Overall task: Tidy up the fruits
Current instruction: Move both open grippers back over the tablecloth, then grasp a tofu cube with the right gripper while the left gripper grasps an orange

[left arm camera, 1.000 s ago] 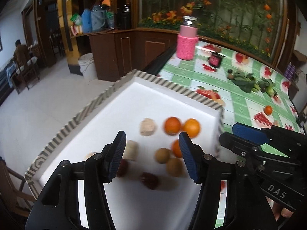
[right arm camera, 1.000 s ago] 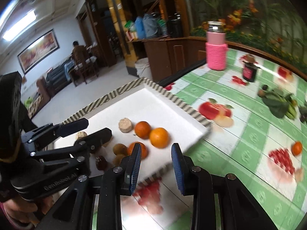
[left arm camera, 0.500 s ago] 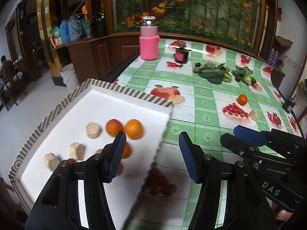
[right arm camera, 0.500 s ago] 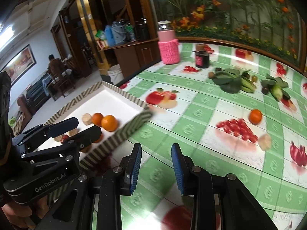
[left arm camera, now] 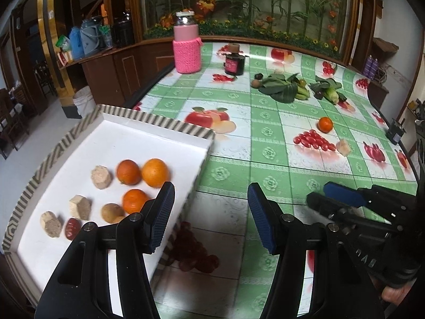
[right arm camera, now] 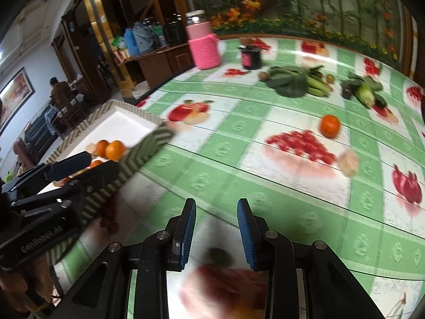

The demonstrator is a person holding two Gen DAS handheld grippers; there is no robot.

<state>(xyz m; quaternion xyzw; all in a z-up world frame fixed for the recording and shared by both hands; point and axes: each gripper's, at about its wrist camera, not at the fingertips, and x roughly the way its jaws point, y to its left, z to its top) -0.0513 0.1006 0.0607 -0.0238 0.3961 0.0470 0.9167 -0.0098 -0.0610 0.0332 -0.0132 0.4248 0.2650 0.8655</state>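
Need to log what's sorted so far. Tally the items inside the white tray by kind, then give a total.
Oranges: 3
Beige cut chunks: 3
Small brown round fruit: 1
Small dark red fruit: 1
Total in the white tray: 8

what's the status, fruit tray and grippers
Left gripper and right gripper open, empty. Three oranges in tray; one orange loose on table. Path clear.

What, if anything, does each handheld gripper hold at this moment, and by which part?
Nothing is held. The left gripper and the right gripper both have bare blue pads with only the green checked fruit-print tablecloth visible between them.
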